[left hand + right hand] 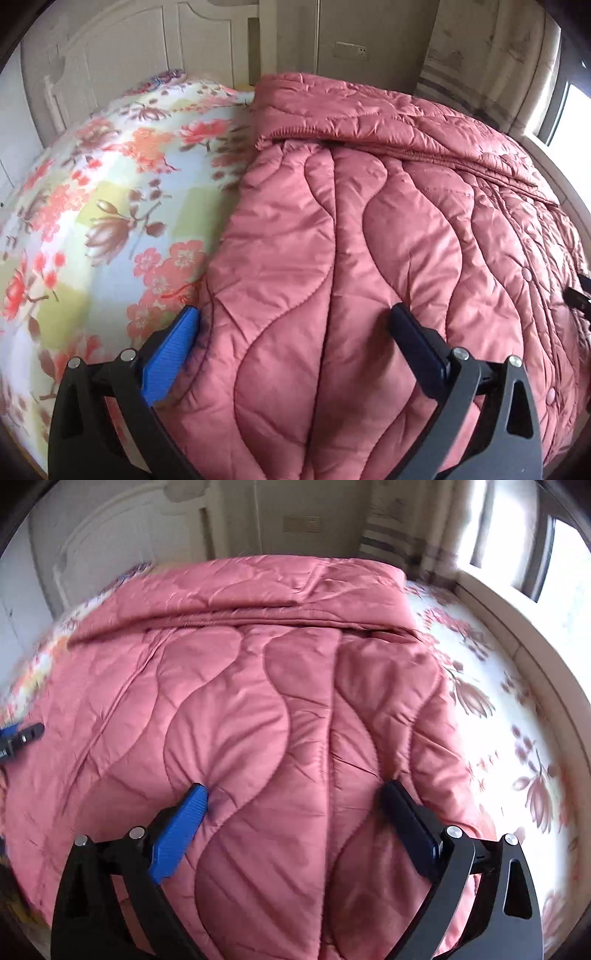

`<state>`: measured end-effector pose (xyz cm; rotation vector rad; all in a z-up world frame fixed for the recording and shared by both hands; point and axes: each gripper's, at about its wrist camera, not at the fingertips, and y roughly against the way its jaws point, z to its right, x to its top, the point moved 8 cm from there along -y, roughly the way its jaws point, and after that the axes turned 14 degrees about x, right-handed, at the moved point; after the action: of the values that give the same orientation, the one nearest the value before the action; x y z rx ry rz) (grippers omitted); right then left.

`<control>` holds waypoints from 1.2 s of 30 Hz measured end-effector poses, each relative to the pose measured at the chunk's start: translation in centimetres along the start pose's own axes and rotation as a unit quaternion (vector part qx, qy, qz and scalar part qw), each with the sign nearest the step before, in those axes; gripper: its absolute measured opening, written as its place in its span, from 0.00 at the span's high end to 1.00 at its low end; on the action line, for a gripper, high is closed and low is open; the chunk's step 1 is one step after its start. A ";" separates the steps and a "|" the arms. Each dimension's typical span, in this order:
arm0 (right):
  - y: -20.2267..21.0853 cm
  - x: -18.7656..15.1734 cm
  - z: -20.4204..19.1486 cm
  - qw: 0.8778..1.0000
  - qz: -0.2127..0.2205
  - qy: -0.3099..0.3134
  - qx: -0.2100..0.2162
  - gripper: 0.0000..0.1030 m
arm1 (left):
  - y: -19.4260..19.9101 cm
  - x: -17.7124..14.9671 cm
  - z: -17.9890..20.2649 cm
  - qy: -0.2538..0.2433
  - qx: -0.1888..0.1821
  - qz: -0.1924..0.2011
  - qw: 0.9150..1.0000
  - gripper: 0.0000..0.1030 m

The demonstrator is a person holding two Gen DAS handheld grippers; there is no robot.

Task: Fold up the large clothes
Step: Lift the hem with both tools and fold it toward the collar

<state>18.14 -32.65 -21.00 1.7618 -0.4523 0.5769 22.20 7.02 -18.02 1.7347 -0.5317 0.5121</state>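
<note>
A large pink quilted coat (369, 229) lies spread on a bed, with its far part folded back over itself along a seam (369, 147). My left gripper (295, 321) stands open over the coat's left edge; its blue finger (173, 354) is at the border with the sheet and the dark finger (417, 343) rests on the padding. In the right wrist view the coat (258, 701) fills the middle. My right gripper (295, 792) is open near its right side, both fingertips touching the fabric and nothing pinched. The left gripper's tip (22, 734) shows at the left edge.
A floral sheet (110, 221) covers the bed to the left of the coat and also to its right (498, 720). Pale wardrobe doors (129, 55) and a wall stand behind. A pale ledge (535, 657) and a bright window (569, 561) lie on the right.
</note>
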 end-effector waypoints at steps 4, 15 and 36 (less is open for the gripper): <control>1.1 0.5 -1.6 1.000 0.011 0.016 -0.011 0.10 | 2.5 0.5 2.3 -0.015 -0.022 0.033 0.999 0.02; -1.3 -1.8 -9.3 0.992 -0.024 0.108 0.054 0.05 | 3.1 -1.0 6.2 -0.085 -0.001 0.055 0.995 0.02; 1.7 -6.3 -9.7 0.994 0.001 0.089 0.070 0.04 | 7.9 -7.6 7.8 -0.092 -0.014 0.042 0.995 0.02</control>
<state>10.69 -23.63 -21.39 1.8234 -0.2951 0.7766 11.87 -1.61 -18.12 1.7478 -0.7416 0.4051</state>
